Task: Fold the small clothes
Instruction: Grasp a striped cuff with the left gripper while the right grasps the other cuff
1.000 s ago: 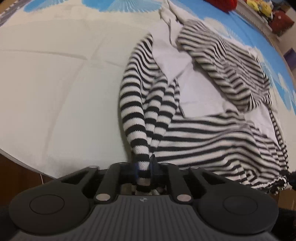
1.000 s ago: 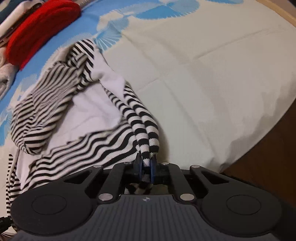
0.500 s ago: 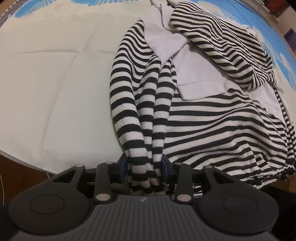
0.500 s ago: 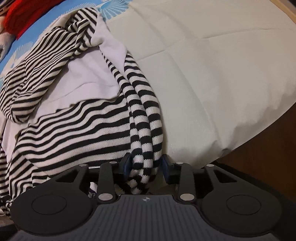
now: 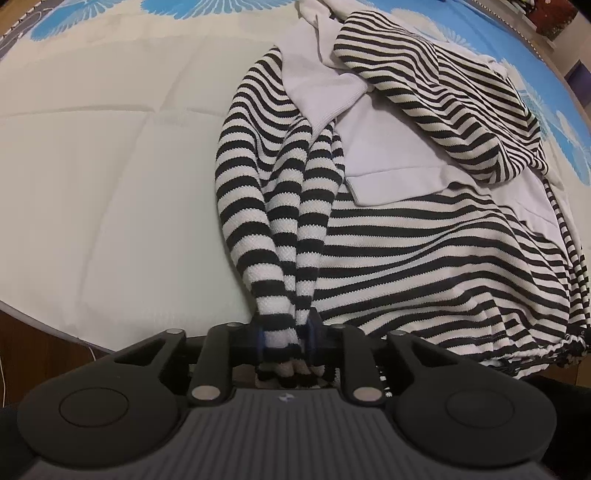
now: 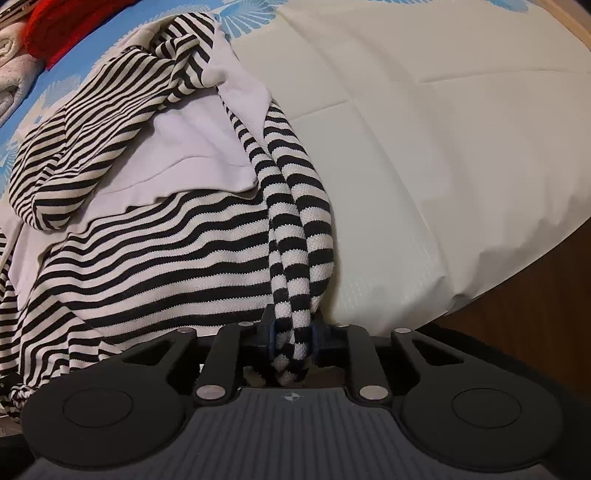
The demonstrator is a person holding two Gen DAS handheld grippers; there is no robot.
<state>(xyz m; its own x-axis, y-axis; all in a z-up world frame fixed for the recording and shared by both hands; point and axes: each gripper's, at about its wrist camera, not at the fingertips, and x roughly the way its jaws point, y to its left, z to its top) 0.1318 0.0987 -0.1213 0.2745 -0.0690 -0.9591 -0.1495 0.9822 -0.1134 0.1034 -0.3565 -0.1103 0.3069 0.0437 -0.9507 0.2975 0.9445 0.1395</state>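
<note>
L hand-held gripper (image 5: pixel 284 338) has just been closing, pinched on bunched edge of striped top (image 5: pixel 406 251), which lies spread on bed (image 5: pixel 110 166). R hand-held gripper (image 6: pixel 293 338) likewise closing, clamped on opposite gathered edge. Knit looks soft, light, floppy; best held at corners/hem. No containers seen.

A bedroom: patterned bedsheet (image 5: pixel 110 155) and piled clothes (image 6: pixel 59 26).

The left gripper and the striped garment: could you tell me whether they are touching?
Touching. The left wrist view shows the left gripper with its blue pads pressed against a bunched fold of the striped garment between them, its jaws having just been closing.
</note>
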